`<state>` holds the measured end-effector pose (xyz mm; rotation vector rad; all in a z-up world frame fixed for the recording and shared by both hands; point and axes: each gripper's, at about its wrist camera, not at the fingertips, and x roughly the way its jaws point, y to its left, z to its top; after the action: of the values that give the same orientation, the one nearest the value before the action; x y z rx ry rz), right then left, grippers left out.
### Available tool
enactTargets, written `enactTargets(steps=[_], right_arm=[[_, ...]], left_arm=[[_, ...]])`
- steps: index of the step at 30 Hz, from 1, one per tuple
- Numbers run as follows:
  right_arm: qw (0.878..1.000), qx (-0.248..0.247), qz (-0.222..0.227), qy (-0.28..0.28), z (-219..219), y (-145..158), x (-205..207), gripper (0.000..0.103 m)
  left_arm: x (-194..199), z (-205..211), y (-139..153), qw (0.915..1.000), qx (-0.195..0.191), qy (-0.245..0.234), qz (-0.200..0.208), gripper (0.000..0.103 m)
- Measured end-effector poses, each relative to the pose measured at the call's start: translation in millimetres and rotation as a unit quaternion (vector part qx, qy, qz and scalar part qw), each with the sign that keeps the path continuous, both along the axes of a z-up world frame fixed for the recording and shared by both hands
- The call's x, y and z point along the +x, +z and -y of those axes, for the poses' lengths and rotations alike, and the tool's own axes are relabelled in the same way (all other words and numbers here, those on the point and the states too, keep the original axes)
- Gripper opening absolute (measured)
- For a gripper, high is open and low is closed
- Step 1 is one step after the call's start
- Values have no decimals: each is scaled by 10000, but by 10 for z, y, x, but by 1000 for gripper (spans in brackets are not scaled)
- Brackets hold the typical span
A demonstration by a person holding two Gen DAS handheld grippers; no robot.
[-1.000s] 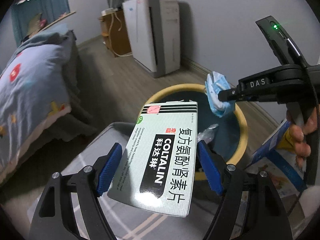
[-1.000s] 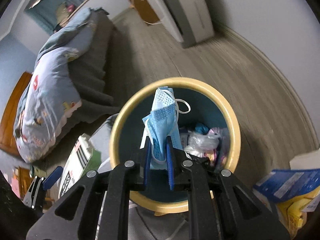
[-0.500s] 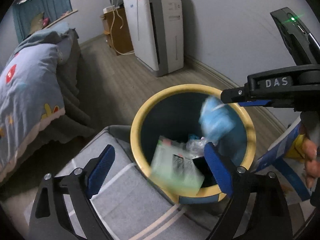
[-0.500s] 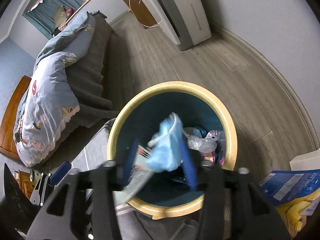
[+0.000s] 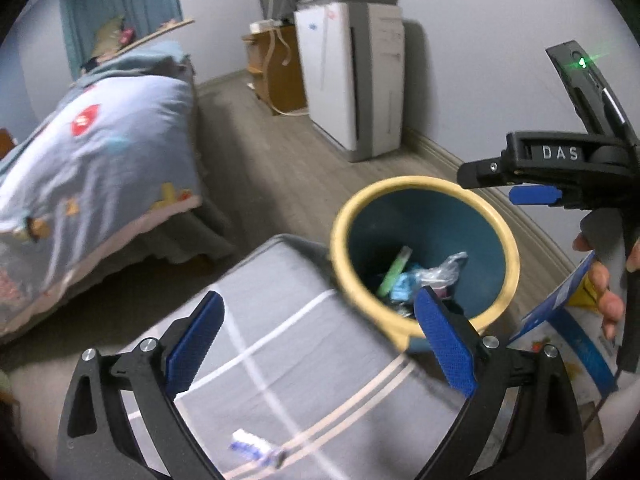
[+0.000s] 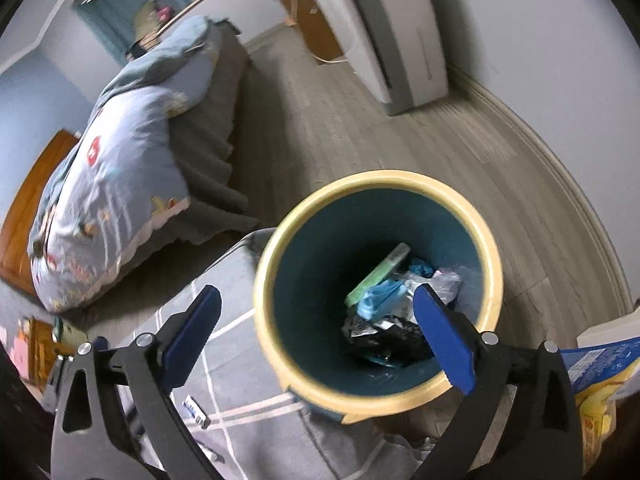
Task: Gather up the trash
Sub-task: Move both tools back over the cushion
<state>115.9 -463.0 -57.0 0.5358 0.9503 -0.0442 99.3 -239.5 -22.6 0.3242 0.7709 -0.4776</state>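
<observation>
As jaws just opened wide, left gripper (image 5: 318, 346), right gripper (image 6: 318, 338) empty above bin (image 6: 490, 256).

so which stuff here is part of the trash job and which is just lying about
Part of the job:
- round teal bin with yellow rim
- green medicine box in it
- crumpled blue face mask in it
- small blue-and-white wrapper on the rug

Just lying about:
- grey striped rug
- bed with blue duvet
- white air purifier

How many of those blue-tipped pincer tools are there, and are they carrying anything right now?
2. The left gripper hangs open and empty over the grey rug; the right gripper hangs open and empty above the trash bin, both having just opened.
</observation>
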Motion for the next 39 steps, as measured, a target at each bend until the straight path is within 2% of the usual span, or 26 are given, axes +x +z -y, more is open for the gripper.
enactTargets(steps=[7, 16, 20, 24, 28, 32, 39], right_arm=[[9962, -374, 338, 713, -761, 344, -281, 97], [9898, -541, 351, 1272, -1514, 386, -602, 97], [9865, -540, 302, 1518, -1779, 278, -681, 97], [9798, -828, 284, 1796, -2000, 139, -689, 97], [9761, -884, 6, 1986, -2148, -96, -653, 97], [9698, -1023, -178, 2207, -2311, -281, -611, 97], [9558, -1238, -383, 2638, -2605, -598, -508, 96]], left_arm=[[-349, -912, 274, 9983, 9, 563, 119, 96], [-657, -1961, 316, 9878, -339, 1517, -21, 97], [-713, -2146, 220, 9866, -291, 1608, -29, 97], [-696, -2204, 115, 9874, 10, 1581, -116, 97], [-653, -2247, 61, 9878, -29, 1534, -250, 97], [-623, -2246, -68, 9878, 380, 1484, -294, 97], [-522, -2381, -185, 9826, 254, 1737, -611, 97]])
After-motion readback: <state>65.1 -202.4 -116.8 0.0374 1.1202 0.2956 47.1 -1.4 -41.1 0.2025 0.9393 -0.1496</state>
